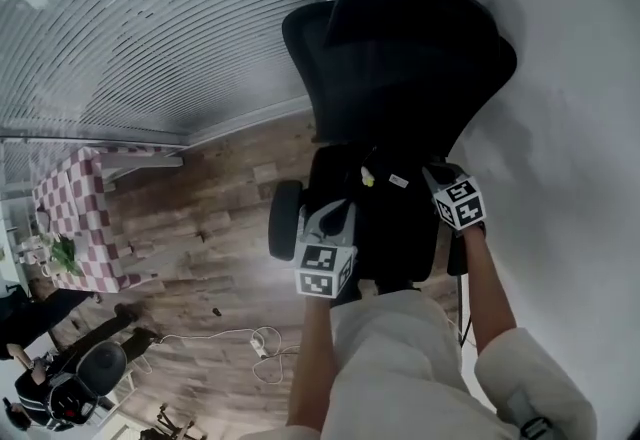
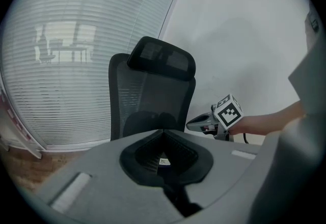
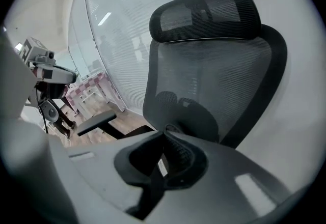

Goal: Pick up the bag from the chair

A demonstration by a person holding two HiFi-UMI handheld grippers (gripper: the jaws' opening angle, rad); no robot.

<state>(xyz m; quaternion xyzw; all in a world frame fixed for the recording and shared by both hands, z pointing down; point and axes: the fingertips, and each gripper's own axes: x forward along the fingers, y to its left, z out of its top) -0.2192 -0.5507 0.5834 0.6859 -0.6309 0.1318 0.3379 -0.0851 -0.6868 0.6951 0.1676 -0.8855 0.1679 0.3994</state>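
Bag (image 1: 385,223), black and soft-looking, lies on the seat of a black office chair (image 1: 400,48) against a white wall (image 1: 560,128), its outline hard to separate from the dark seat beneath it. A small yellow piece (image 1: 367,180) and a white tag (image 1: 398,181) mark its upper end, close to the backrest.

At far left, pale horizontal blinds (image 1: 150,28) run in fine slats across a glass partition. Below them stands a counter under a pink-and-white checked cloth (image 1: 75,218), with green leaves (image 1: 62,253) on it. The floor (image 1: 200,228) is of brown wood-grain planks, and a thin white cable (image 1: 255,340) lies looped on it.

The left tool (image 2: 163,132), smooth grey plastic with ribbed black pads, is clenched with nothing between its jaws. From the head view it sits over the front left of the seat, beside the rounded left armrest (image 1: 285,218), at the bag's left edge. Whether it touches the bag cannot be told.

The chair's back is see-through black mesh in a curved frame, topped by a padded, bowed headrest (image 3: 206,11).

The right tool (image 3: 164,132), of the same grey plastic and ribbed pads, is likewise clenched and empty. It hangs at the bag's right side, near the tag, so the bag lies between the two tools. Both carry cubes printed with black-and-white square markers, and both point down toward the seat and backrest. Bare forearms and a pale sleeve (image 1: 530,368) run back from them.
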